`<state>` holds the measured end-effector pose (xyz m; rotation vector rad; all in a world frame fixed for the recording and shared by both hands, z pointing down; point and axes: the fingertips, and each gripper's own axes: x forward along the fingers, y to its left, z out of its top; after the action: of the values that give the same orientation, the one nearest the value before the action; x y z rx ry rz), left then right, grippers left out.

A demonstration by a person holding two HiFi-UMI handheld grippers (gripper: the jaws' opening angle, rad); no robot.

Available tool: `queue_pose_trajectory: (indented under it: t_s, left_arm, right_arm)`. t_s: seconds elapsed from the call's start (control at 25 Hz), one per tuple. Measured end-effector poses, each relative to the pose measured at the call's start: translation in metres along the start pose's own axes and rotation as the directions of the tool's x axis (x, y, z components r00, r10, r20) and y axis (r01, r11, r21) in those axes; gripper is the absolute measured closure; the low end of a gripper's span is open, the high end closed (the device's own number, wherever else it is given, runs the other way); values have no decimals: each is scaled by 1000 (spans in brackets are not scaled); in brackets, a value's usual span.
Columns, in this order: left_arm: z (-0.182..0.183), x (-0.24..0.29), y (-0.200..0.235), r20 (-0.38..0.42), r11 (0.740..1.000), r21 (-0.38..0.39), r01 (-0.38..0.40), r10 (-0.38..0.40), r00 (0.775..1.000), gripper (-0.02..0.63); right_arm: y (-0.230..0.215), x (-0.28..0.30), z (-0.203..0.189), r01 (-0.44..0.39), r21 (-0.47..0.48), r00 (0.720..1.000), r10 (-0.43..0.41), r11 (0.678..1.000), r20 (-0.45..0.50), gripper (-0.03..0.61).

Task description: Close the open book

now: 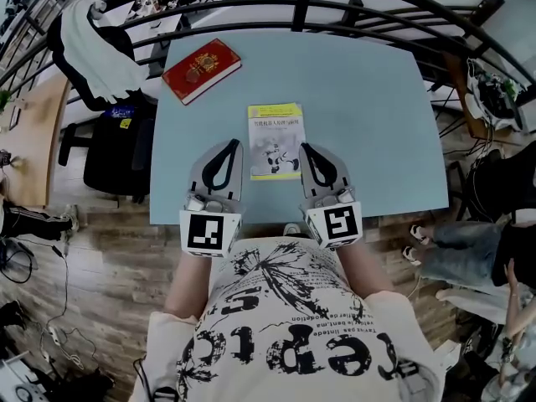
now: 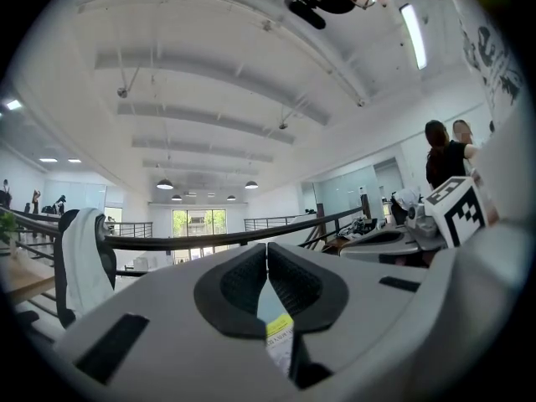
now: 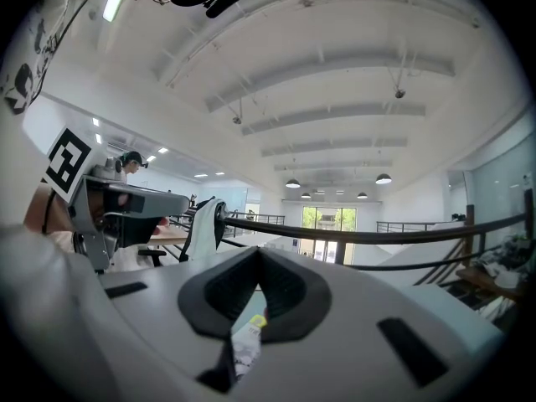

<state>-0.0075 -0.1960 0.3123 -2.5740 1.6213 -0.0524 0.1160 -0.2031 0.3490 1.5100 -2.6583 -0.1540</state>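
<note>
Book (image 1: pixel 275 141) closed on table (image 1: pixel 360 99), long axis away from person (image 1: pixel 293 325); left gripper (image 1: pixel 229 146), right gripper (image 1: pixel 306 148) jaws clenched, empty.

Bright, even light fills the room: a ceiling strip light (image 2: pixel 412 36) overhead, pendant lamps (image 3: pixel 383 178) far off, and far windows (image 2: pixel 199 222) washed out to glare. The tabletop (image 1: pixel 360 107) carries only faint shadows. Both gripper views bulge and go black at the corners; the left hand-held gripper (image 2: pixel 267 249) looks soft up close.
</note>
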Motion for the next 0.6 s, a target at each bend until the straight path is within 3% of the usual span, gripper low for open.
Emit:
queue_pose_trajectory:
  t_s: [0.6]
  left_arm:
    - [-16, 1, 7, -36, 1000, 19, -3, 4, 999, 592]
  right_arm:
    - [-1, 1, -4, 46, -6, 999, -46, 999, -17, 569]
